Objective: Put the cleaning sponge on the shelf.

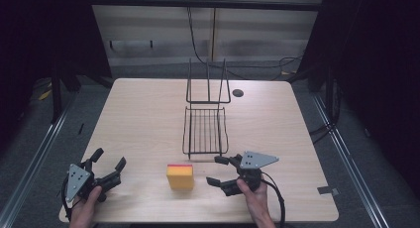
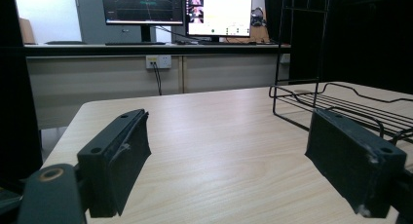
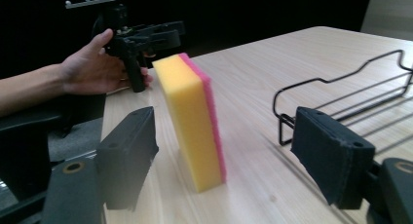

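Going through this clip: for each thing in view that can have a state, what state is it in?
Sponge: standing on edge on the table, yellow side toward the right gripper, untouched.
Wire rack: empty, back part upright.
Left gripper: open, nothing between its jaws.
Right gripper: open, facing the sponge, no contact.
Monitors: switched on.

Left gripper (image 1: 110, 162) low, jaws wide apart; right gripper (image 1: 217, 170) — jaws parted, gripping nothing

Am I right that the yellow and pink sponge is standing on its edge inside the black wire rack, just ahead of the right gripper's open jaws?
Not quite: the sponge stands on its edge on the bare table, outside the wire rack, which lies beyond it. The high view shows the gap between them. The rest holds: the right gripper faces it with open jaws.
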`<state>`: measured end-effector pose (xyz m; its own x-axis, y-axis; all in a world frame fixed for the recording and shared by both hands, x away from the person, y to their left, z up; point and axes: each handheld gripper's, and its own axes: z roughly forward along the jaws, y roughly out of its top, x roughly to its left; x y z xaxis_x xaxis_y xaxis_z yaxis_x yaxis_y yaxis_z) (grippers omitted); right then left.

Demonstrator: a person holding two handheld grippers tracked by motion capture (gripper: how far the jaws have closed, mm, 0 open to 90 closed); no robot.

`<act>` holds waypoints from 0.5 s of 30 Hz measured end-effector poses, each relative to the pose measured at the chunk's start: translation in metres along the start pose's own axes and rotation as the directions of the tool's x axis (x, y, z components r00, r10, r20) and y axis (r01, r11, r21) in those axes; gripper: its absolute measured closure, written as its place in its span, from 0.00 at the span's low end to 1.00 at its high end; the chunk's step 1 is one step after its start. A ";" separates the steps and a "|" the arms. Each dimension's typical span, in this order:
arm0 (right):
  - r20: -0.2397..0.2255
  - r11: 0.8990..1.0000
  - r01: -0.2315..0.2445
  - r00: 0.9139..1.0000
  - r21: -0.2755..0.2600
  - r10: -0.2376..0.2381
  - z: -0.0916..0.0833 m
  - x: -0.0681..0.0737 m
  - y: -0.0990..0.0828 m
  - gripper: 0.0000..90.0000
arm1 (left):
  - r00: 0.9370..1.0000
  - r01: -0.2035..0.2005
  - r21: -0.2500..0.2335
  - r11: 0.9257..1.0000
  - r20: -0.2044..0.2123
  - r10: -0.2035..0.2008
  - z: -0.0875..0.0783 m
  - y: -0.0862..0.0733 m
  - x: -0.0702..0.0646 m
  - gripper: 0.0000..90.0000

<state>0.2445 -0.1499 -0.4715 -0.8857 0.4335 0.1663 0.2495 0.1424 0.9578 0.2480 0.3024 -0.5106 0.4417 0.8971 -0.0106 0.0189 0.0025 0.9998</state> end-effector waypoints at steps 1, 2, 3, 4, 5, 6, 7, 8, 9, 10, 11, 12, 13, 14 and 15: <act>-0.009 1.000 -0.001 1.000 0.004 0.001 0.003 0.001 0.000 0.25 | 1.000 0.000 0.000 1.000 0.000 0.000 0.000 0.000 0.000 0.17; -0.013 1.000 0.000 1.000 0.006 0.000 0.004 0.001 0.001 0.24 | 1.000 0.000 0.000 1.000 0.000 0.000 0.000 0.000 0.000 0.17; -0.020 1.000 0.001 1.000 0.002 -0.001 0.007 0.002 0.000 0.23 | 1.000 0.000 0.000 1.000 0.000 0.000 0.000 0.000 0.000 0.17; -0.034 1.000 0.002 0.999 -0.002 -0.002 0.008 0.002 0.000 0.23 | 1.000 -0.002 0.001 1.000 0.000 0.002 0.000 0.000 0.000 0.17; -0.030 1.000 0.001 1.000 -0.001 -0.001 0.010 0.002 0.001 0.23 | 1.000 -0.002 0.001 1.000 -0.001 0.002 0.000 0.000 0.000 0.17; -0.032 1.000 0.003 0.999 0.003 -0.003 0.012 0.003 0.001 0.23 | 1.000 0.000 0.000 1.000 0.000 0.000 0.000 0.000 0.000 0.17; -0.036 1.000 0.006 0.999 0.001 -0.006 0.013 0.004 0.001 0.24 | 1.000 0.000 0.000 1.000 0.000 0.000 0.000 0.000 0.000 0.17; -0.043 1.000 0.009 0.999 -0.001 -0.009 0.015 0.004 0.001 0.25 | 1.000 0.000 0.000 1.000 0.000 0.000 0.000 0.000 0.000 0.17; -0.042 1.000 0.012 0.999 -0.003 -0.012 0.016 0.005 0.002 0.25 | 1.000 -0.002 0.001 1.000 -0.001 0.002 0.000 0.000 0.000 0.17; -0.050 1.000 0.010 0.999 0.001 -0.010 0.018 0.005 0.002 0.26 | 1.000 -0.002 0.002 1.000 -0.001 0.002 0.000 0.000 0.000 0.17; -0.057 1.000 0.010 0.998 0.002 -0.009 0.020 0.006 0.001 0.26 | 1.000 -0.003 0.002 1.000 0.000 0.003 0.000 0.000 0.000 0.17; -0.063 1.000 0.011 0.998 0.004 -0.011 0.021 0.007 0.001 0.26 | 1.000 0.000 0.000 1.000 0.000 0.000 0.000 0.000 0.000 0.17; -0.068 1.000 0.014 0.998 0.004 -0.014 0.023 0.007 0.001 0.26 | 1.000 -0.002 0.001 1.000 -0.001 0.002 0.000 0.000 0.000 0.17; -0.076 1.000 0.015 0.997 0.004 -0.015 0.024 0.008 0.002 0.27 | 1.000 0.000 0.000 1.000 0.000 0.000 0.000 0.000 0.000 0.17; -0.084 1.000 0.016 0.996 0.007 -0.015 0.027 0.009 0.002 0.27 | 1.000 -0.001 0.001 1.000 0.001 0.001 0.000 0.000 0.000 0.17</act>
<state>0.2481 -0.1220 -0.4740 -0.9193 0.3546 0.1707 0.2379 0.1553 0.9588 0.2480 0.3024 -0.5106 0.4423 0.8968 -0.0095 0.0191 0.0012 0.9998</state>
